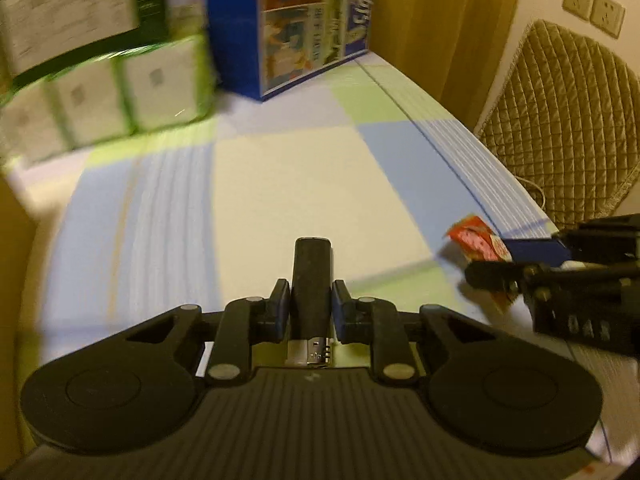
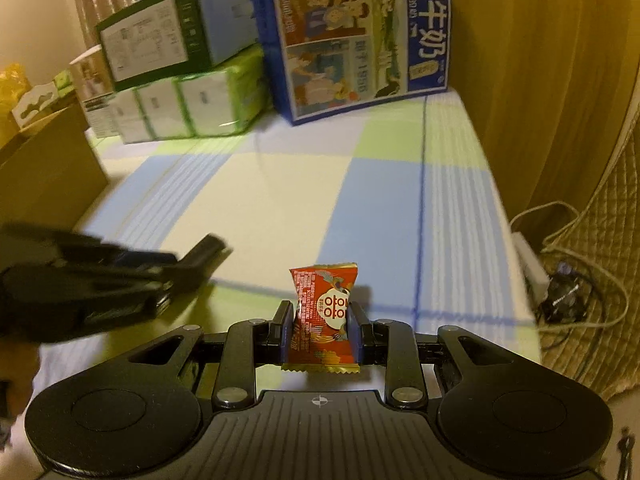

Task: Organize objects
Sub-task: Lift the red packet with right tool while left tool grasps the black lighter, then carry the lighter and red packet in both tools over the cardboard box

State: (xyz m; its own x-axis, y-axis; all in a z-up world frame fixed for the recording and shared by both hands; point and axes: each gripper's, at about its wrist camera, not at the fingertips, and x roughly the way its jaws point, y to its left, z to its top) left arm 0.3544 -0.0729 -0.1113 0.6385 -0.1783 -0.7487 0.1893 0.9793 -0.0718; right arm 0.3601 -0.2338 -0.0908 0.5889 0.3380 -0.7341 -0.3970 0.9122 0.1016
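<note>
Checked cloth [image 2: 280,184] in pale blue, cream and lime squares, thin dark-blue lines, covering a flat surface bounded by wood-grain panels. At the far edge: blue milk carton case [image 2: 356,36], glossy printed card with cartoon figures, upright; beside it a green-trimmed pack of tissue [image 2: 188,110] in clear film, topped by a green-and-white cardboard box [image 2: 168,40] lying flat. Brown carton [image 2: 44,168] at the left margin. Quilted tan cover [image 1: 568,120] to the right, off the surface, diamond-stitched; two wall sockets [image 1: 594,8] above it. Left gripper [image 1: 311,304]: matte black, blue-padded fingers [image 1: 280,304] drawn narrow and clamped on a black lighter [image 1: 312,280], a slim rounded bar with metal head toward the camera, body pointing forward, held above the cream square. Right gripper [image 2: 320,328]: fingers [image 2: 354,328] closed in on a red candy packet [image 2: 322,316], crinkled foil with gold crimped ends and a white logo patch, pinched at its waist and standing upright above the near cloth. Both tools level, side by side and near each other, aimed toward the far boxes; right gripper seen from the left wrist view at the right edge, candy tilted inward.
</note>
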